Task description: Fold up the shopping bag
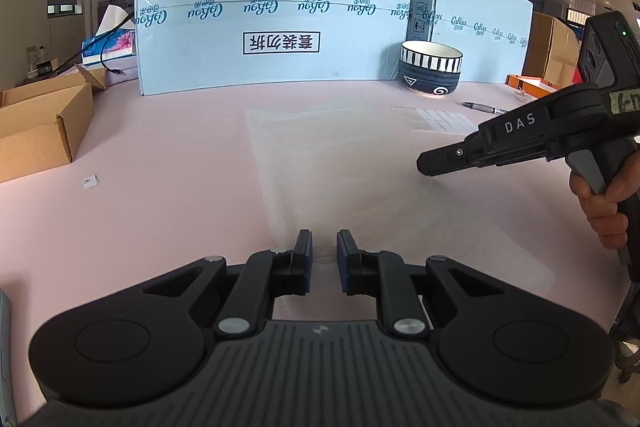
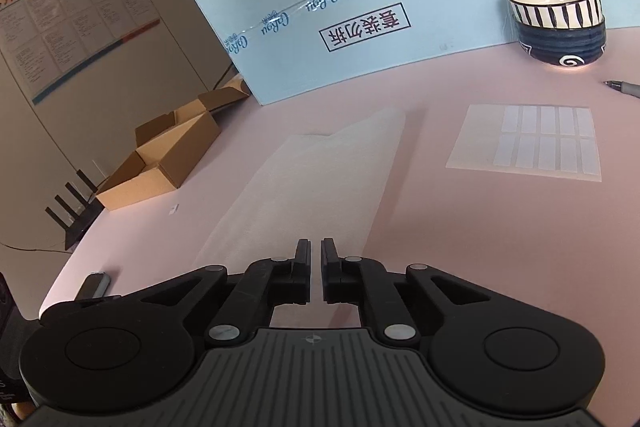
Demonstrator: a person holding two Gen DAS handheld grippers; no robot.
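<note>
both tongs [image 1: 324, 245] [image 2: 315, 253] nearly closed, thin translucent bag [image 2: 320, 179]

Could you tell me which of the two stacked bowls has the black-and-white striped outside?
The upper bowl, nested inside the other; the lower bowl is dark blue with a white spiral.

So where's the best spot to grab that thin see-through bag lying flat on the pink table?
Probably the near edge of the bag, approached low from the near side. It lies flat, so only an edge offers the fingers anything to pinch.
</note>
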